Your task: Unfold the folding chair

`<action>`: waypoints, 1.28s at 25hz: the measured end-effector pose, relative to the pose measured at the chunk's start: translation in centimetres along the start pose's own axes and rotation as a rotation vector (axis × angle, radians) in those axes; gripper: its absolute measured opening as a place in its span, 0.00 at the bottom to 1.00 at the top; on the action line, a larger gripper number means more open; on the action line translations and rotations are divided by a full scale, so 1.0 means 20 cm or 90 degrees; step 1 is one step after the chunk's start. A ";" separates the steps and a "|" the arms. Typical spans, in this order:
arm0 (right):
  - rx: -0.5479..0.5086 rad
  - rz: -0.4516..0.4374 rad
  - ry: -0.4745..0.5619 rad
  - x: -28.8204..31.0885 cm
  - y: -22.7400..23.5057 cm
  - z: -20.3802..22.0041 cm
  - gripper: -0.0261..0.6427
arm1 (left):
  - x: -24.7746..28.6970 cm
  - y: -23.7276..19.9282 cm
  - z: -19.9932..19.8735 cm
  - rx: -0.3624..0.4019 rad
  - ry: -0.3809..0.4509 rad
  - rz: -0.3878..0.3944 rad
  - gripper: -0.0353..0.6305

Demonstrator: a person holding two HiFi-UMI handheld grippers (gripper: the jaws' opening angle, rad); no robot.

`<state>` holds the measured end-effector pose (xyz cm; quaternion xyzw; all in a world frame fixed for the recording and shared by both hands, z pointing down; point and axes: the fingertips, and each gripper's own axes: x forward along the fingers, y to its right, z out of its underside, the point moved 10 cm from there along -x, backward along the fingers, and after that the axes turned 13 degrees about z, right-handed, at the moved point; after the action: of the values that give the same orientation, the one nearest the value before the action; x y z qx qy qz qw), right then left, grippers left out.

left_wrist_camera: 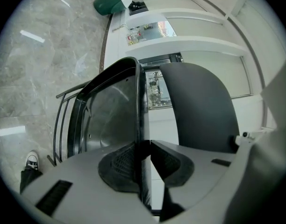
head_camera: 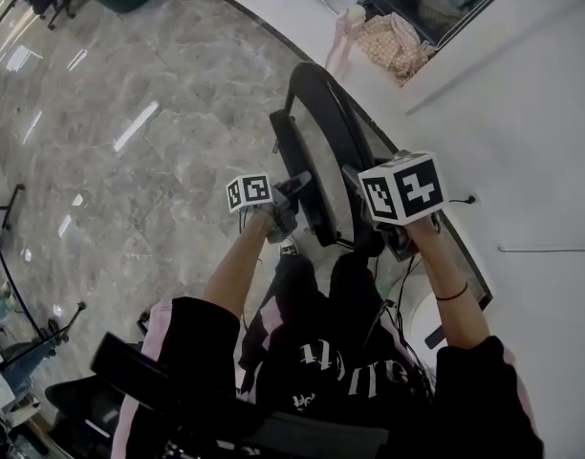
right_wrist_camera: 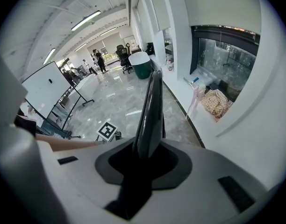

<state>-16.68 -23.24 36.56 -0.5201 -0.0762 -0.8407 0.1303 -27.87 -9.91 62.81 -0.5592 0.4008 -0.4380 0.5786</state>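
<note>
Dark ribbed pads [left_wrist_camera: 117, 164] of the left gripper [left_wrist_camera: 143, 148] pinch a thin edge of the black folding chair [left_wrist_camera: 110, 111]. The right gripper [right_wrist_camera: 150, 148] clamps narrowly on another panel's rim. Folded flat and upright, the chair is just beyond the person's legs [head_camera: 321, 295]. White wall [head_camera: 541, 113] crowds the right side; glossy grey marble floor [head_camera: 130, 142] lies open leftward.
</note>
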 end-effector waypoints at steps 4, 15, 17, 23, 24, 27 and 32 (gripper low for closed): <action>-0.031 -0.017 0.003 0.03 -0.18 -0.07 0.17 | -0.20 -0.01 -0.03 -0.005 0.025 0.009 0.16; -0.080 -0.118 0.021 0.13 -0.36 -0.21 0.19 | -0.58 -0.08 -0.08 -0.004 0.112 0.066 0.16; -0.064 -0.132 0.023 0.14 -0.30 -0.19 0.19 | -0.55 -0.09 -0.07 -0.002 0.117 0.075 0.16; -0.029 -0.161 0.035 0.19 0.00 -0.20 0.19 | -0.38 -0.09 -0.07 -0.005 0.136 0.090 0.14; -0.025 -0.157 0.035 0.20 0.07 -0.20 0.19 | -0.36 -0.09 -0.07 -0.006 0.141 0.088 0.15; 0.011 -0.151 0.023 0.27 0.29 -0.18 0.16 | -0.41 -0.13 -0.04 -0.015 0.165 0.080 0.15; 0.041 -0.210 0.005 0.40 0.44 -0.13 0.16 | -0.68 -0.22 0.02 -0.022 0.223 0.036 0.22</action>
<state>-19.64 -33.46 42.54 -0.4929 -0.1867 -0.8498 0.0074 -31.70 3.15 66.86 -0.4726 0.5187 -0.5053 0.5022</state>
